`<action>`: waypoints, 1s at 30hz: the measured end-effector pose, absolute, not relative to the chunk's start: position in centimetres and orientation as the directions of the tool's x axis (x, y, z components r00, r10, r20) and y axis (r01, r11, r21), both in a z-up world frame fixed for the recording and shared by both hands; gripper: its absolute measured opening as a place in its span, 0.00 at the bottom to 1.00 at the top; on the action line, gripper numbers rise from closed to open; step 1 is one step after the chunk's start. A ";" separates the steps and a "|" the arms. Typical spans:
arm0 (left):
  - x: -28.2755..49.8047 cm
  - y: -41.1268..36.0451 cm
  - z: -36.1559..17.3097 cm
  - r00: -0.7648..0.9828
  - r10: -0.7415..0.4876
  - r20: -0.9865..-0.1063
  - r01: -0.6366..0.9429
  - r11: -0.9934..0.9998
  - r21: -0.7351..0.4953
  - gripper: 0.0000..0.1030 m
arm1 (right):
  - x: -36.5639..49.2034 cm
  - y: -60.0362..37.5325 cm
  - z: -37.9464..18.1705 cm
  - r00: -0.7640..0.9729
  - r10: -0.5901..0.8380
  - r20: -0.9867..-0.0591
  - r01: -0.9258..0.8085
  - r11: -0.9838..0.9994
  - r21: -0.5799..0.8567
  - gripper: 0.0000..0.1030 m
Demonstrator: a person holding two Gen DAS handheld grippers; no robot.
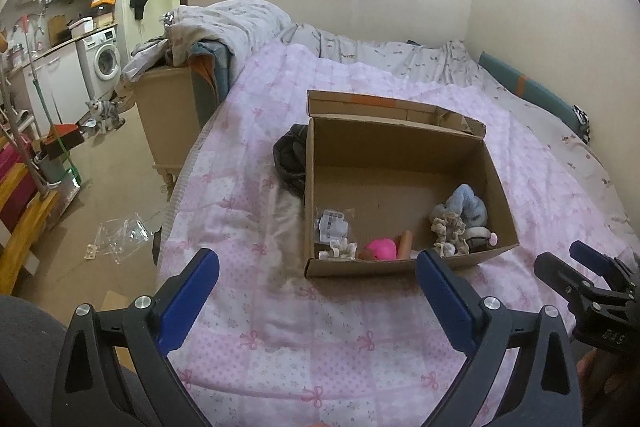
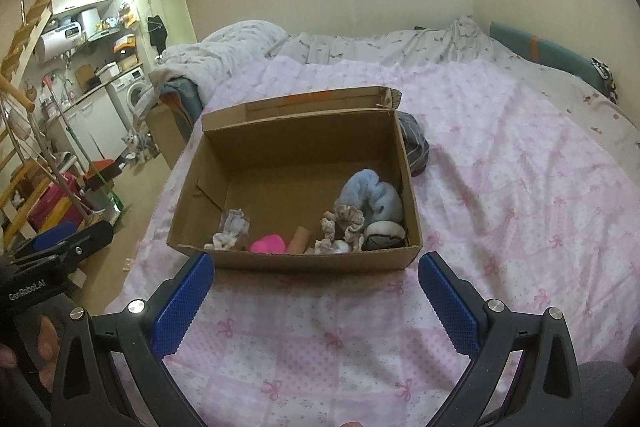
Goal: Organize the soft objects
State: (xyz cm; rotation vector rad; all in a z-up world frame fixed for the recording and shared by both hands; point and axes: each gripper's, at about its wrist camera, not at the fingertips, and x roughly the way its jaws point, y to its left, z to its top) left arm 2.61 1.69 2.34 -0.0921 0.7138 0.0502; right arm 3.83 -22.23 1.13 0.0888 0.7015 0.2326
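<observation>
A brown cardboard box point(image 2: 294, 187) sits open in the middle of the picture on a pink blanket point(image 2: 500, 187). Inside lie a blue fluffy toy point(image 2: 374, 197), a pink ball point(image 2: 268, 243) and some soft rags point(image 2: 344, 223). The left gripper point(image 1: 318, 269) and the right gripper point(image 2: 316, 271) both have jaws wide open, holding nothing.

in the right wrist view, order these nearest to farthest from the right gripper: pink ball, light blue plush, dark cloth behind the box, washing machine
From the right gripper:
1. pink ball, in the cardboard box, by its near wall
2. light blue plush, right side of the box
3. dark cloth, on the bed beyond the box's far right corner
4. washing machine, far left, across the room
</observation>
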 end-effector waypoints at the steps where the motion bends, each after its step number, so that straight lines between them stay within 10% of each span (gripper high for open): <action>1: 2.7 1.7 2.2 0.753 0.012 -0.657 -0.078 0.994 -0.072 0.96 | 3.9 -22.2 1.1 0.739 0.238 -0.631 -0.180 0.971 0.156 1.00; 30: 2.3 0.5 1.8 0.746 -0.002 -0.666 -0.043 0.998 -0.052 0.96 | 4.1 -22.4 1.2 0.746 0.232 -0.624 -0.168 0.973 0.160 1.00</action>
